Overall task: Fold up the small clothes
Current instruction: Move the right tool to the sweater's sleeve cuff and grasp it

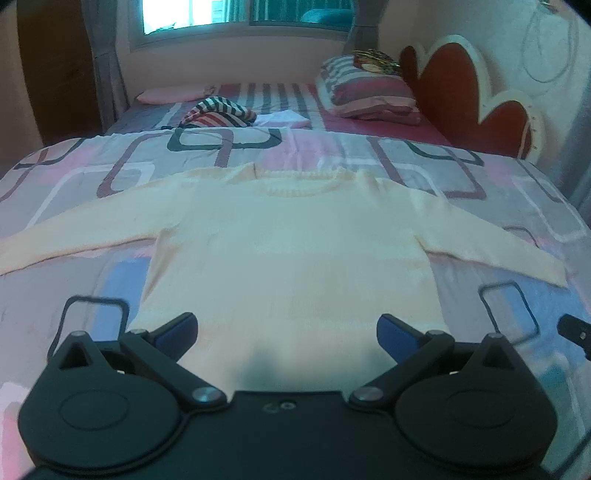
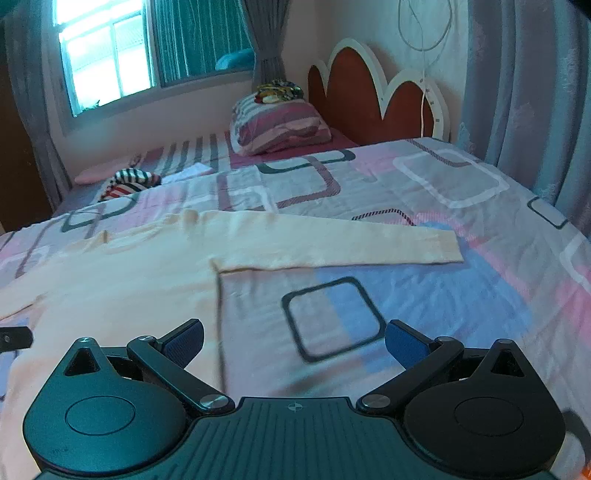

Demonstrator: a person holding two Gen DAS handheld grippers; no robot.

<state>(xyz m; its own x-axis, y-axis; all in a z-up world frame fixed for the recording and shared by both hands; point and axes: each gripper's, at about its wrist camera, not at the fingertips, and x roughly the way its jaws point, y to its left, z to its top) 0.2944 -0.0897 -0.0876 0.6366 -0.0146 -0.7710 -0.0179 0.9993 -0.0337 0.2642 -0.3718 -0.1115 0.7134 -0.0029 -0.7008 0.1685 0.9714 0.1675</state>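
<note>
A small cream long-sleeved sweater (image 1: 288, 251) lies flat on the patterned bedspread (image 1: 480, 184), collar away from me, both sleeves spread out. My left gripper (image 1: 288, 332) is open and empty, over the sweater's bottom hem. My right gripper (image 2: 293, 341) is open and empty, over the bedspread just right of the sweater's side edge (image 2: 218, 314). The right sleeve (image 2: 351, 243) stretches out ahead of it. The right gripper's tip shows at the far right of the left wrist view (image 1: 576, 332).
A striped garment (image 1: 218, 112) and a white cloth (image 1: 282, 118) lie at the far side of the bed. A striped pillow (image 1: 365, 88) rests by the red and white headboard (image 1: 461, 92). A window (image 1: 240, 14) and curtains stand behind.
</note>
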